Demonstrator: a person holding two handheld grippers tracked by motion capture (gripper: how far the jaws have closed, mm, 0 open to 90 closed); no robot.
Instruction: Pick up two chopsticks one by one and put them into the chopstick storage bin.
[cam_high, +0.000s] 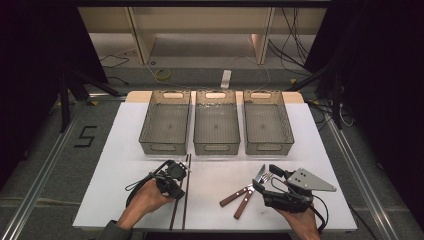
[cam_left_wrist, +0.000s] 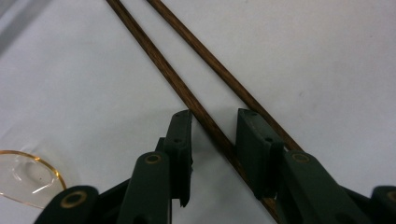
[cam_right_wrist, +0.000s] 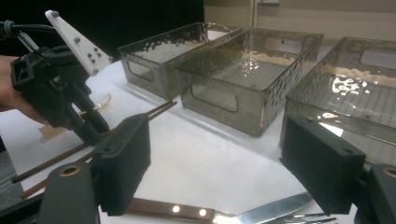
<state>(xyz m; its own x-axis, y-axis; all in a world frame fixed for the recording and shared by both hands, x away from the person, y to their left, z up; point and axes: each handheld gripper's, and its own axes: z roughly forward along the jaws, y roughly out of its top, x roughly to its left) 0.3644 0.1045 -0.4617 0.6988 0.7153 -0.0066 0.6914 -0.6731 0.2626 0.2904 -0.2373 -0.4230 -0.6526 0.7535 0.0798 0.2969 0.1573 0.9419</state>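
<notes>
Chopsticks (cam_left_wrist: 187, 93), wooden, pair: on worktop (cam_high: 125, 150) before three bins. Light, stiff, roll-prone; grip mid-shaft. Left claw (cam_left_wrist: 212, 135) released, straddling one stick. Right claw (cam_right_wrist: 219, 163) released above knife (cam_right_wrist: 224, 215).

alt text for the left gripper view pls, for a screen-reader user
The left gripper points down at a white table, its two black jaws open astride one of two dark wooden chopsticks lying side by side. A clear amber-rimmed disc sits at lower left.

Glossy smoked plastic bins (cam_high: 217, 125); matt white table (cam_high: 115, 165); dark wood chopsticks (cam_left_wrist: 187, 93); wood-handled knife (cam_right_wrist: 219, 214) with a shiny metal blade.
</notes>
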